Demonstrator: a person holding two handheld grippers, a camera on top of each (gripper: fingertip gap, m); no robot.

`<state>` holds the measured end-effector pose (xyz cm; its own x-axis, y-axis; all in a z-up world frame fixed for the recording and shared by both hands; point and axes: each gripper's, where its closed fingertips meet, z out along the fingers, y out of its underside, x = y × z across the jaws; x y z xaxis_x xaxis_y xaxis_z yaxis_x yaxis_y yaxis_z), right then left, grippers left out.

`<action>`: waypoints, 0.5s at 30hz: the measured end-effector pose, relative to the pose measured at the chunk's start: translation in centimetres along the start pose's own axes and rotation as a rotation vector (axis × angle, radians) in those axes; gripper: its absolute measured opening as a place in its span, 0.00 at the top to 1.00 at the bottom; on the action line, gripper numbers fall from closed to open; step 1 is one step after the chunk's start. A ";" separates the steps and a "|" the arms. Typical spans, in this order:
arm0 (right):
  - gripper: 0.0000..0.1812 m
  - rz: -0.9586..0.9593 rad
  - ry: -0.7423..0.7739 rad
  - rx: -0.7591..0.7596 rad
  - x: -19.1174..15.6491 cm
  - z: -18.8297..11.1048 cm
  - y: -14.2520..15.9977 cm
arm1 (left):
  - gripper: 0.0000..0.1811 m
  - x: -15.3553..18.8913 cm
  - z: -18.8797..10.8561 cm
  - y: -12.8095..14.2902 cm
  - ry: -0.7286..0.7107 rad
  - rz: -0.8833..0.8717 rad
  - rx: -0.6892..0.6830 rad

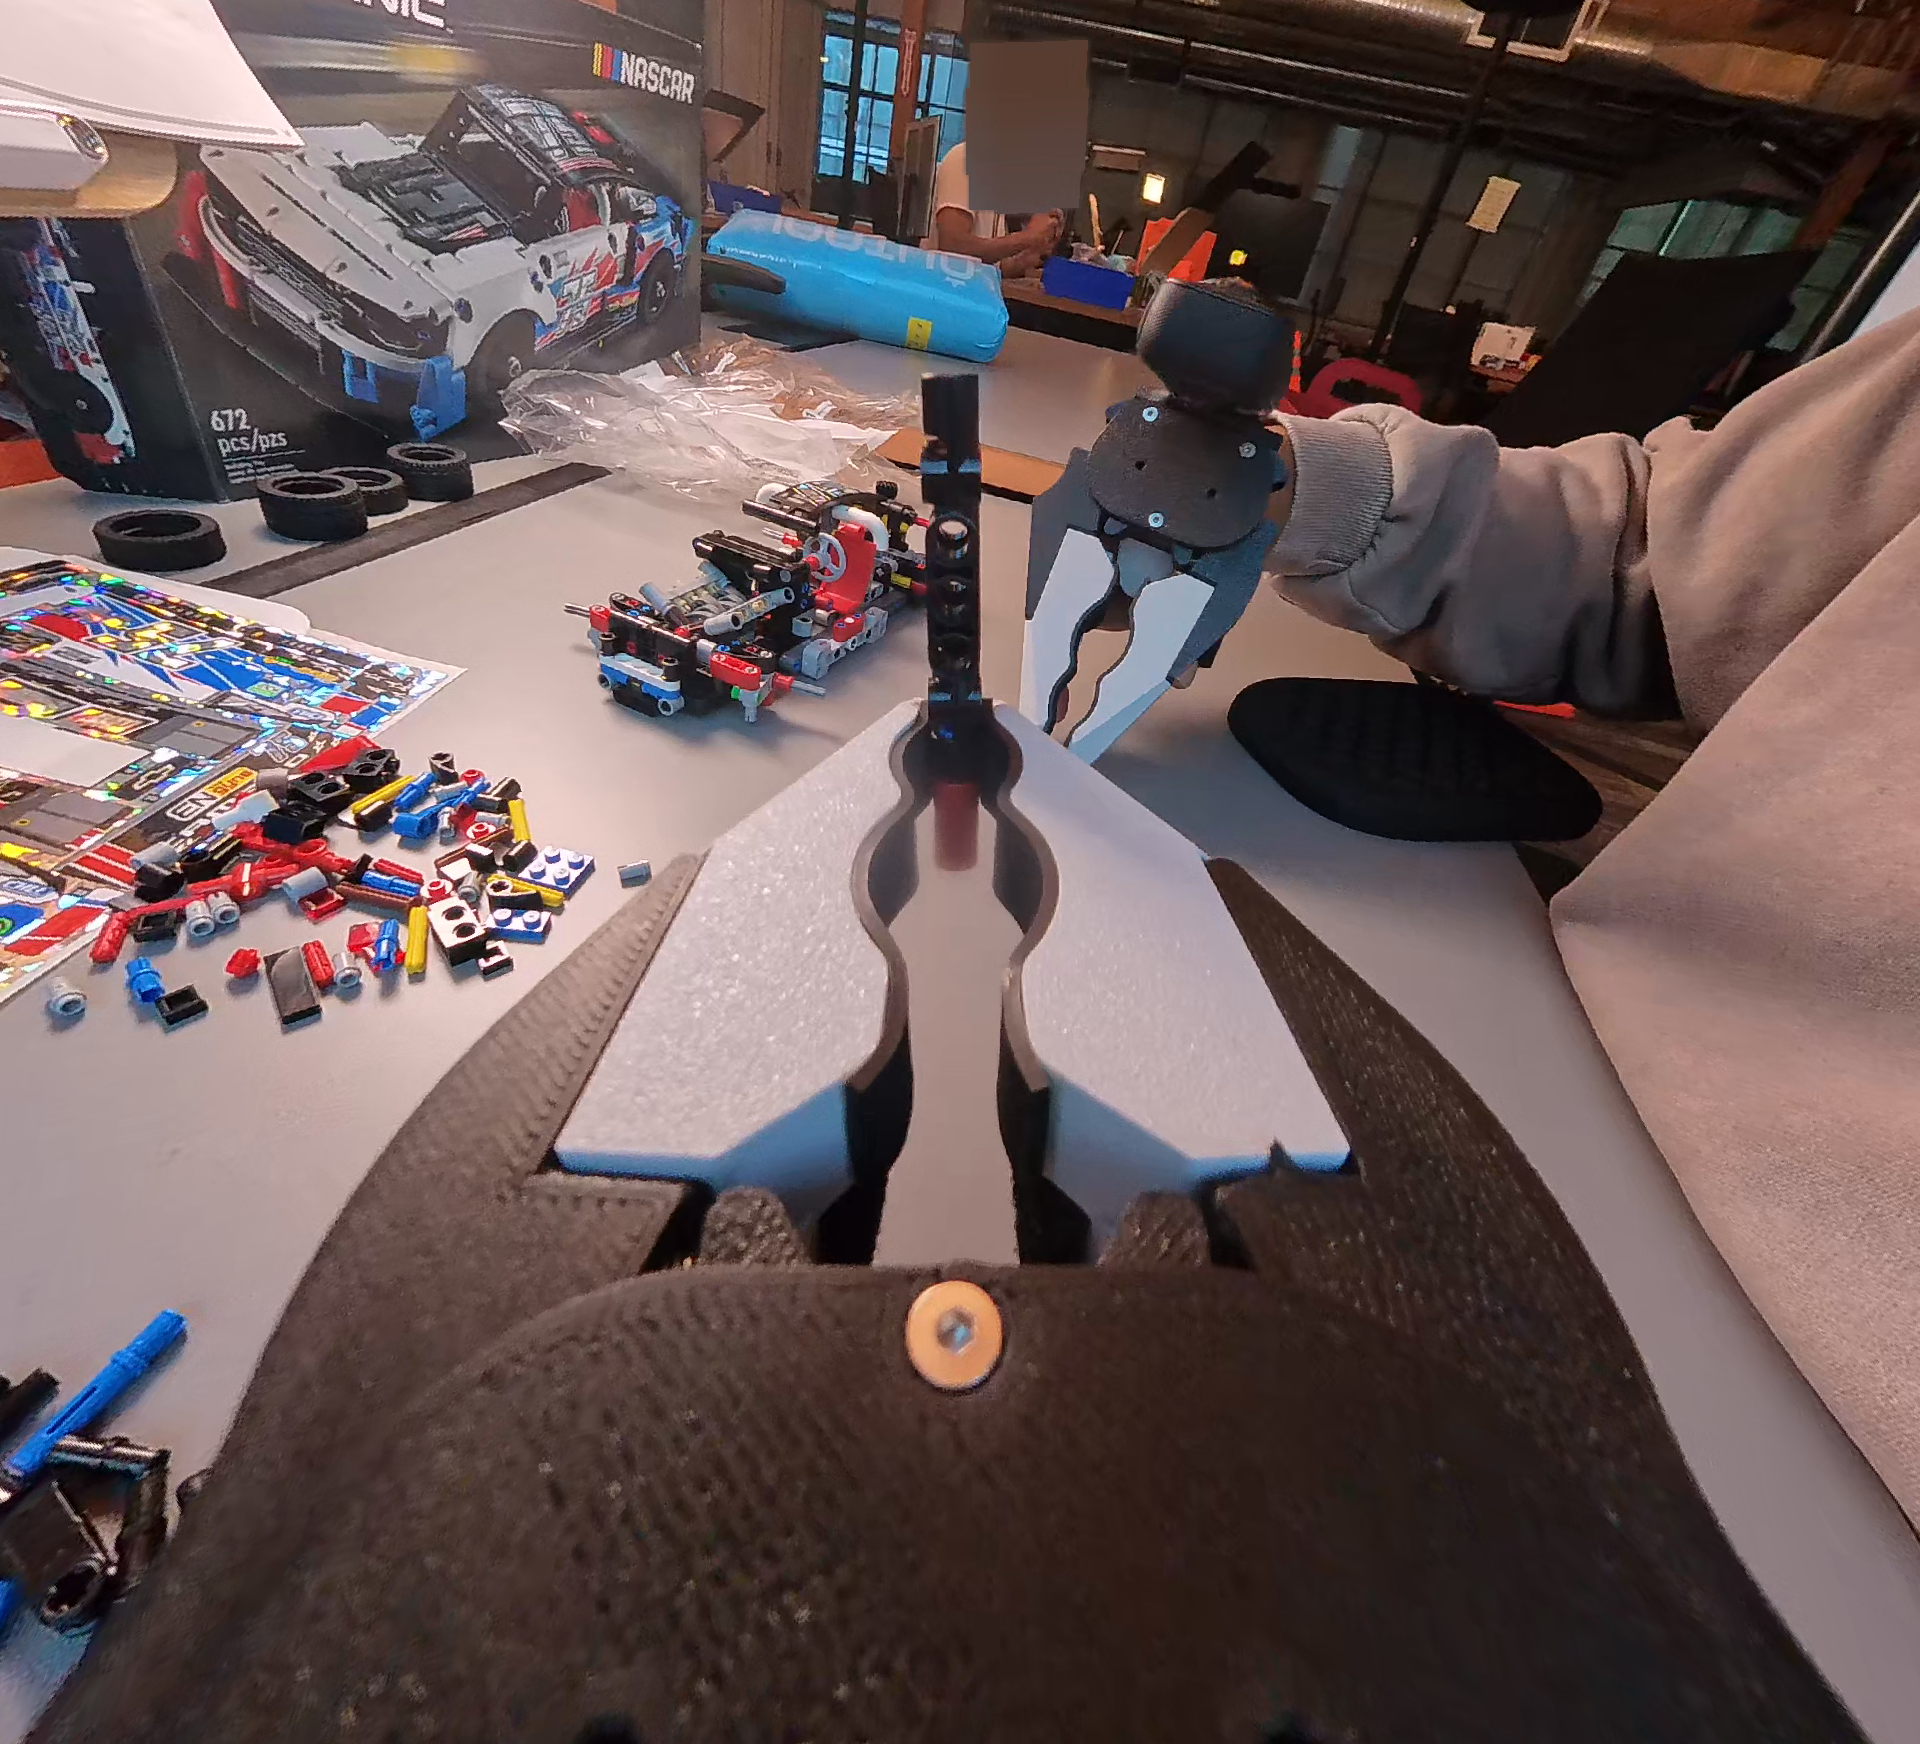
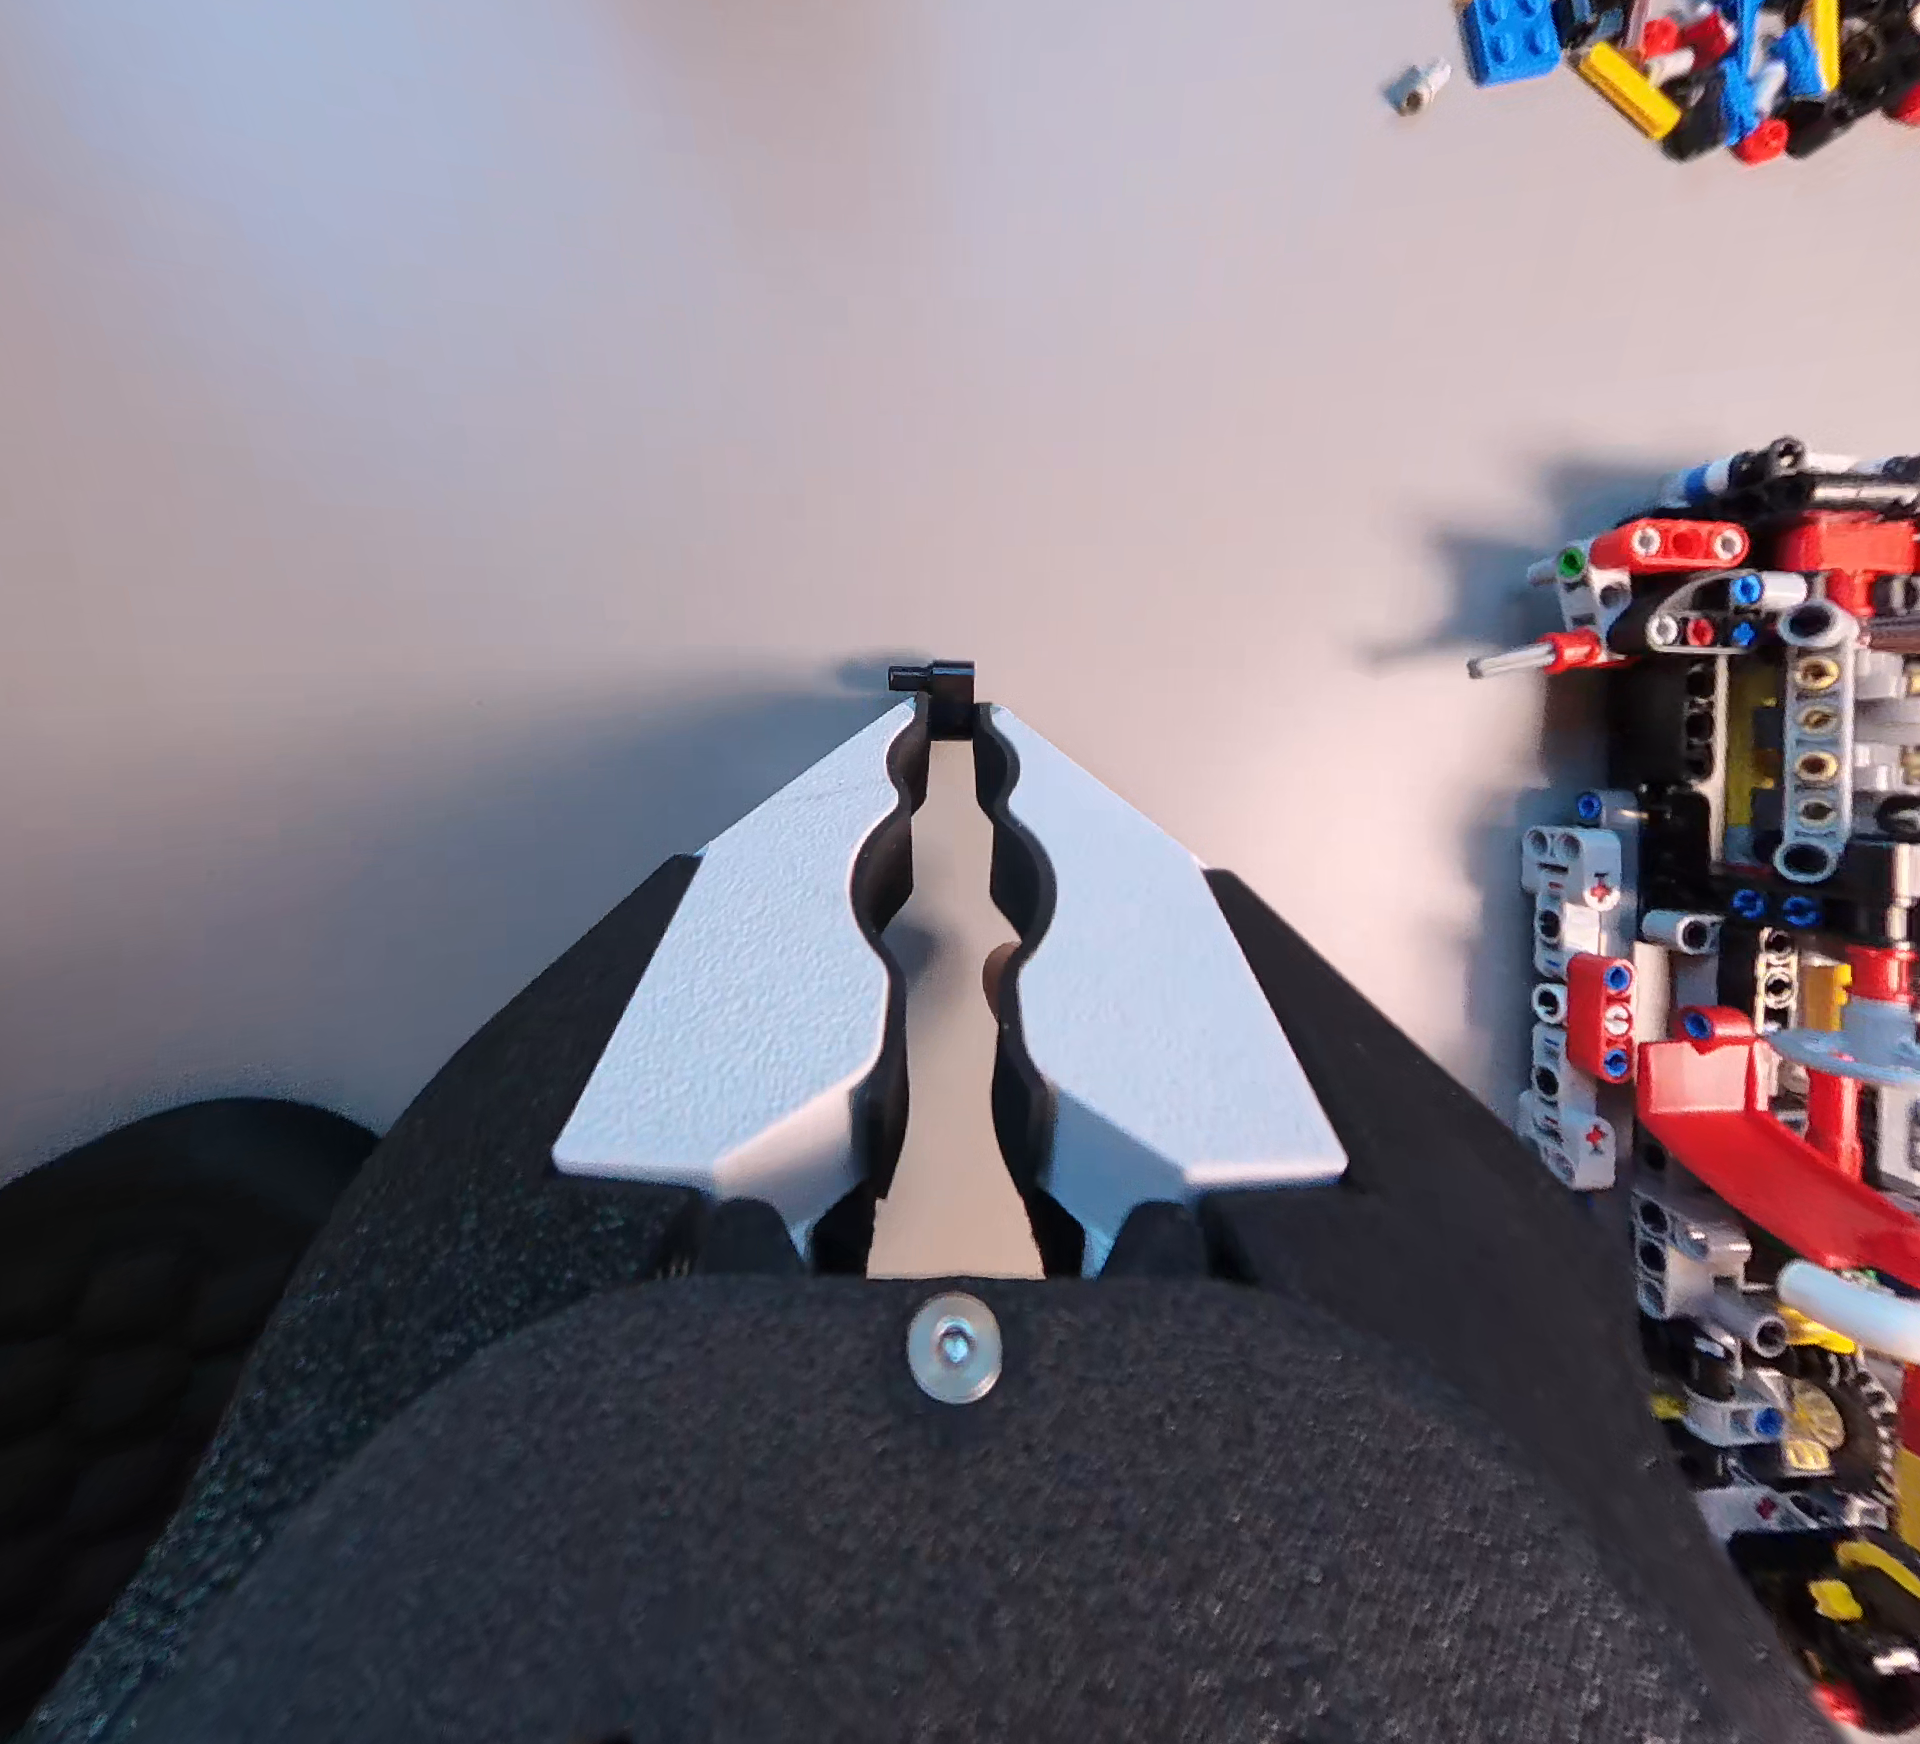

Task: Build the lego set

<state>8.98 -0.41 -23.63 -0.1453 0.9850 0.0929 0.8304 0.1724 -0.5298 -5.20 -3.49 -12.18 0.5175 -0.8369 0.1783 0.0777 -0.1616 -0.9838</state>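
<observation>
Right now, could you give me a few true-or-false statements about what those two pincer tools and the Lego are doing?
1. The left gripper holds a black beam upright. True.
2. The right gripper is empty. False: its jaws pinch a small black pin.
3. The tyres are fitted on the chassis. False: they lie loose by the box.
4. Loose pieces lie beside a sticker sheet. True.

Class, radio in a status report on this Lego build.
Left gripper shut on upright black beam. Right gripper shut on small black pin. Chassis on table, path clear.
</observation>
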 end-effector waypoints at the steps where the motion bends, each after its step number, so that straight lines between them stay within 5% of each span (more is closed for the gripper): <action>1: 0.97 -0.003 0.011 -0.011 0.0 0.1 -0.1 | 0.97 0.0 0.0 0.0 0.000 0.001 -0.002; 11: 0.97 0.044 0.043 -0.150 0.1 -0.8 0.4 | 0.97 0.3 0.3 0.4 0.007 0.003 -0.017; 15: 0.97 -0.056 0.107 -0.416 1.0 -2.2 3.7 | 0.97 0.3 0.5 0.6 0.011 0.000 -0.026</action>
<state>13.06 1.20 -23.66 -0.1577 0.9649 0.2099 0.9722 0.1890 -0.1385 -4.57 -3.61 -12.70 0.5081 -0.8426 0.1786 0.0554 -0.1749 -0.9830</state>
